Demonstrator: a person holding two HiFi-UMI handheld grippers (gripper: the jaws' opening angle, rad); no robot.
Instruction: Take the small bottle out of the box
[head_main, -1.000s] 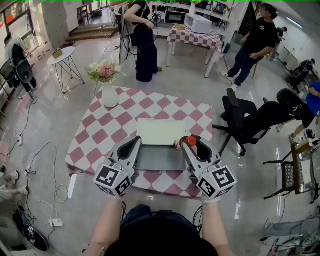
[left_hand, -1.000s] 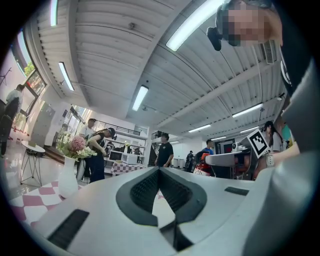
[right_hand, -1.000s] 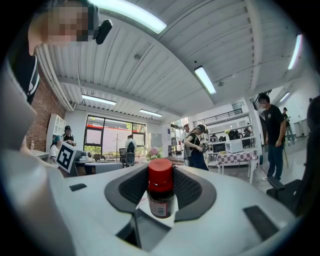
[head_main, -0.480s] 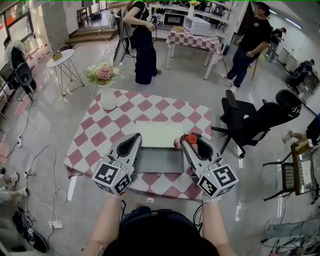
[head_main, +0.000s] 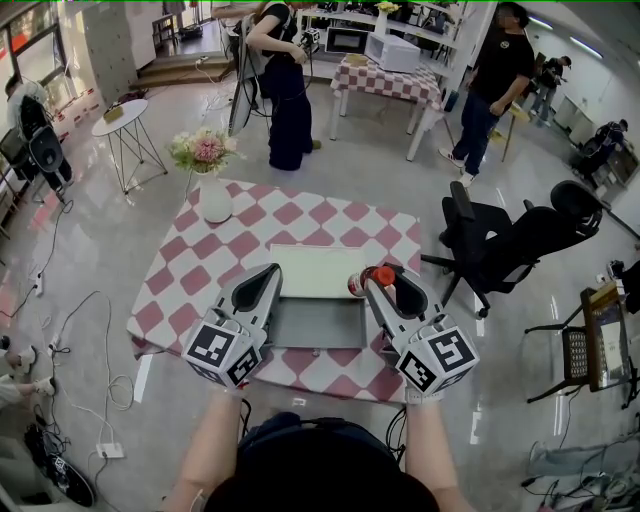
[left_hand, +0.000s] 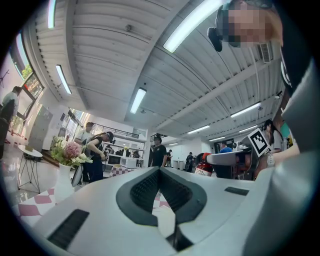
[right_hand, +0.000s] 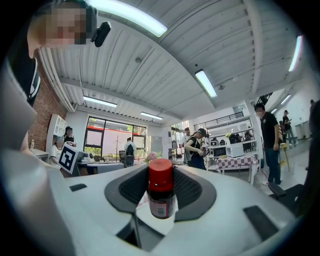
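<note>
A small bottle (head_main: 366, 282) with a red cap and a dark body is held above the right edge of the box, and my right gripper (head_main: 384, 284) is shut on it. In the right gripper view the bottle (right_hand: 161, 195) stands upright between the dark pads (right_hand: 192, 192). The box (head_main: 316, 322) is a grey tray with its white lid (head_main: 318, 268) laid open behind it, on the checkered table (head_main: 190, 265). My left gripper (head_main: 264, 282) hovers at the box's left edge. It is shut and empty, and its tips meet in the left gripper view (left_hand: 159, 171).
A white vase of flowers (head_main: 210, 170) stands at the table's far left corner. A black office chair (head_main: 500, 240) is just right of the table. People stand at the back (head_main: 285, 80), by another checkered table (head_main: 390, 75). A small round table (head_main: 118, 112) is at the far left.
Both grippers stay nearly where they were, the bottle still held in the right one. The person at the back right has walked a little to the left.
</note>
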